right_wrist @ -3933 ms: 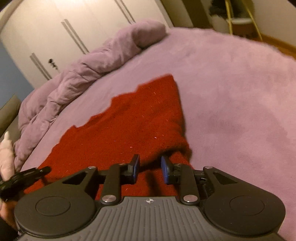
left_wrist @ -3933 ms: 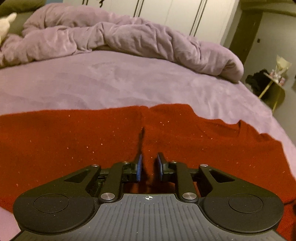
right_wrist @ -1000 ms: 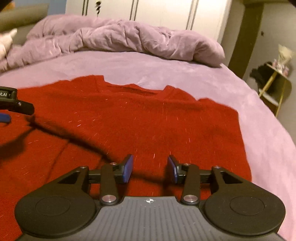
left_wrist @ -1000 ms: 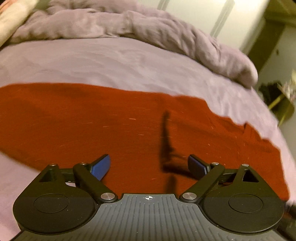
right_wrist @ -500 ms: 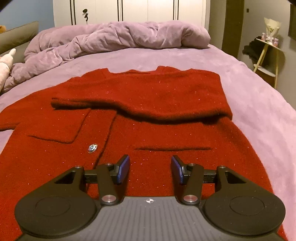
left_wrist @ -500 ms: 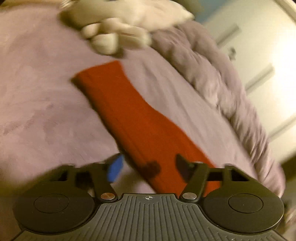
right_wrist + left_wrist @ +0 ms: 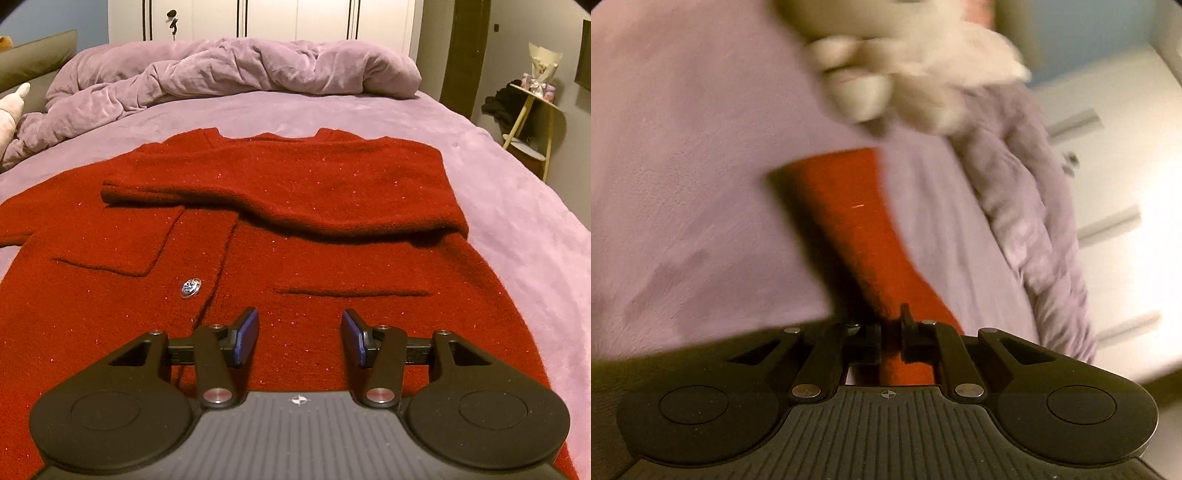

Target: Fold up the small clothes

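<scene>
A red knitted cardigan (image 7: 295, 229) lies flat on the purple bed, front up, with two pockets and a shiny button (image 7: 190, 287). Its right sleeve is folded across the chest (image 7: 280, 192). My right gripper (image 7: 299, 341) is open and empty, just above the cardigan's lower front. In the blurred left wrist view, the cardigan's left sleeve (image 7: 857, 221) stretches away over the sheet. My left gripper (image 7: 891, 338) is shut on that sleeve near its wider end.
A crumpled purple duvet (image 7: 229, 74) lies along the far side of the bed. A white plush toy (image 7: 894, 62) sits beyond the sleeve's cuff. White wardrobe doors (image 7: 295, 18) stand behind. A small side table (image 7: 532, 118) stands at the right of the bed.
My left gripper has closed on the left sleeve; half a second ago its jaws were apart over it. My right gripper has opened slightly wider and stays over the lower front.
</scene>
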`<action>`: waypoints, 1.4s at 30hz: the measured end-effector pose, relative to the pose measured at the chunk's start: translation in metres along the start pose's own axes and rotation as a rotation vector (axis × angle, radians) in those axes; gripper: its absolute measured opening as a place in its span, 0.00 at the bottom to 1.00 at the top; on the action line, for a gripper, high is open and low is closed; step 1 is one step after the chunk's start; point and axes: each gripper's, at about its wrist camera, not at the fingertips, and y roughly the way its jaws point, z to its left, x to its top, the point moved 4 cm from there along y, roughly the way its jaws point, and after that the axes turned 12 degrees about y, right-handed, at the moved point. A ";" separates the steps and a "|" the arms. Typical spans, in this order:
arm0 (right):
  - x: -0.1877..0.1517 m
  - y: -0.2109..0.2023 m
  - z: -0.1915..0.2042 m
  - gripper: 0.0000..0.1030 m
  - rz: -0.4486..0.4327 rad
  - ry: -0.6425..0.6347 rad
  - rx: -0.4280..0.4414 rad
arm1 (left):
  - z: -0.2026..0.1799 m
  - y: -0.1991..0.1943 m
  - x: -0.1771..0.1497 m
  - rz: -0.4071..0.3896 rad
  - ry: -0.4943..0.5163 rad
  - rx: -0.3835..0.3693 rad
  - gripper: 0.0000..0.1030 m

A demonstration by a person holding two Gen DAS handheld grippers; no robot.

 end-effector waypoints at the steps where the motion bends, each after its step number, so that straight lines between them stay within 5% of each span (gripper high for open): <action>1: 0.000 -0.001 -0.001 0.48 -0.001 0.004 0.002 | -0.017 -0.005 0.002 -0.013 0.065 -0.014 0.10; 5: -0.001 -0.004 -0.005 0.48 -0.011 0.012 0.007 | -0.110 -0.025 -0.007 -0.047 0.335 -0.145 0.10; 10: 0.002 -0.013 -0.019 0.48 -0.032 0.062 0.010 | -0.262 -0.060 -0.096 -0.013 0.728 -0.424 0.11; 12: 0.006 -0.017 -0.024 0.48 -0.040 0.082 0.016 | -0.303 -0.065 -0.151 0.024 0.864 -0.479 0.23; 14: 0.010 -0.021 -0.030 0.48 -0.050 0.098 0.024 | -0.323 -0.061 -0.201 0.098 0.953 -0.503 0.65; 18: 0.025 -0.022 -0.037 0.48 -0.041 0.116 0.070 | -0.305 -0.050 -0.253 0.209 0.929 -0.443 0.65; 26: 0.092 0.030 0.005 0.48 -0.007 0.161 0.286 | -0.232 -0.031 -0.232 0.168 0.838 -0.132 0.73; 38: 0.117 0.118 0.054 0.33 0.164 0.244 0.300 | -0.201 -0.016 -0.235 0.197 0.788 -0.055 0.75; 42: 0.120 0.112 0.062 0.11 0.135 0.179 0.306 | -0.200 -0.016 -0.235 0.200 0.796 -0.055 0.75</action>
